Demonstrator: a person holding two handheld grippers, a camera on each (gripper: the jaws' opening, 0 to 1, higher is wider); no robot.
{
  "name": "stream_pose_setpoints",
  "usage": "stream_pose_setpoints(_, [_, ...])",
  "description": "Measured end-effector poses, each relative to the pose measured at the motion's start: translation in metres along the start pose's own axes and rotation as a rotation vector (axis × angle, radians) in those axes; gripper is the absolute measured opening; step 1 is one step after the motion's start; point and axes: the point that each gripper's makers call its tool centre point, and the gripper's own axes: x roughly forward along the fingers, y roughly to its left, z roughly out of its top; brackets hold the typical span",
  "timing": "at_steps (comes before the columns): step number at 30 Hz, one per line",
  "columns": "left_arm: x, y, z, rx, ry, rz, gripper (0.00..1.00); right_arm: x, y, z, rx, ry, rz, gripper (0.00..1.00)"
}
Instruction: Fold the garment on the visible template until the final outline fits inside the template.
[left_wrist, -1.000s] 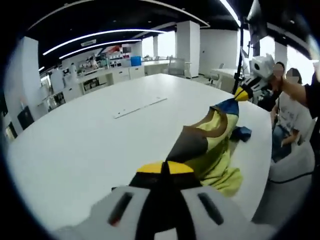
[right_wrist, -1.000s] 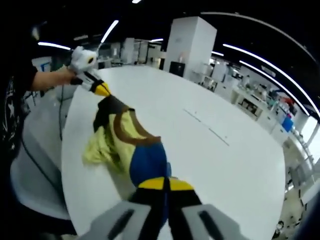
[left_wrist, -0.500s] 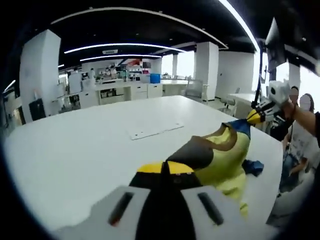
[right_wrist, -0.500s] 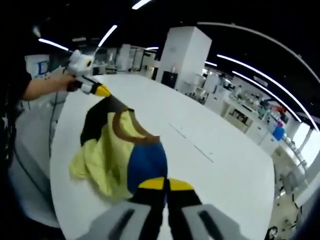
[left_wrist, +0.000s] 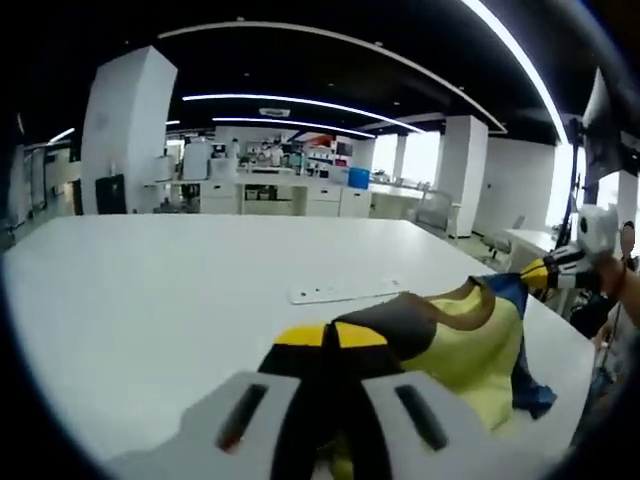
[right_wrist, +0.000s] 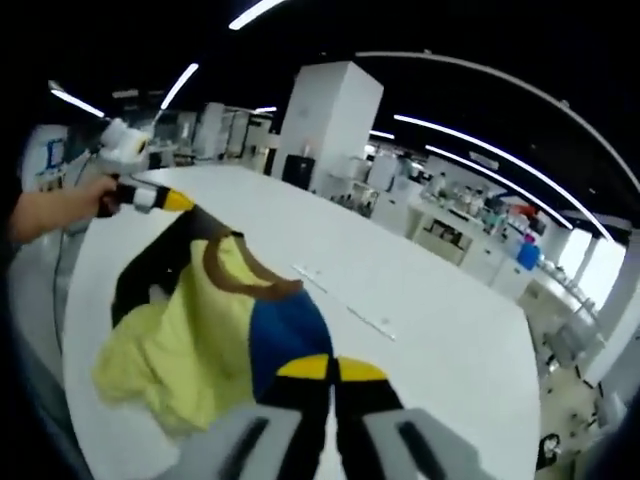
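Both grippers, left (left_wrist: 331, 336) and right (right_wrist: 331, 368), stay closed on the shirt (right_wrist: 210, 320), now lifted and spread wider; folding not begun.

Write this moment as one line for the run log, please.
phase: garment lifted, unfolded | left gripper: shut on garment | right gripper: shut on garment | table: white

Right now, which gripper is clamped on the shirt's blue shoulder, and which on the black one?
The right gripper pinches the blue patch of the shirt; the left gripper pinches the black patch.
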Motion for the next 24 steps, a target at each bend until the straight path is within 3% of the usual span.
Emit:
stream_pose_setpoints(3, [0.012, 0.001, 0.001, -0.007, -0.01, 0.024, 0.0, 0.016, -0.009, 0.001, 0.075, -0.017, -0.034, 0.0])
stream_pose_setpoints(10, [0.052, 0.012, -0.007, 0.012, -0.005, 0.065, 0.0, 0.06, -0.032, -0.003, 0.147, -0.023, -0.112, 0.0])
stream_pose_setpoints(18, [0.094, 0.027, -0.042, -0.01, 0.062, 0.1, 0.0, 0.109, -0.049, -0.032, 0.221, 0.029, -0.178, 0.0])
stream_pose_setpoints(22, [0.113, 0.032, -0.056, -0.004, 0.086, 0.103, 0.0, 0.125, -0.05, -0.046, 0.218, 0.059, -0.207, 0.0])
stream_pose_setpoints(24, [0.121, 0.033, -0.064, -0.096, 0.091, 0.101, 0.0, 0.133, -0.052, -0.056, 0.213, 0.088, -0.233, 0.0])
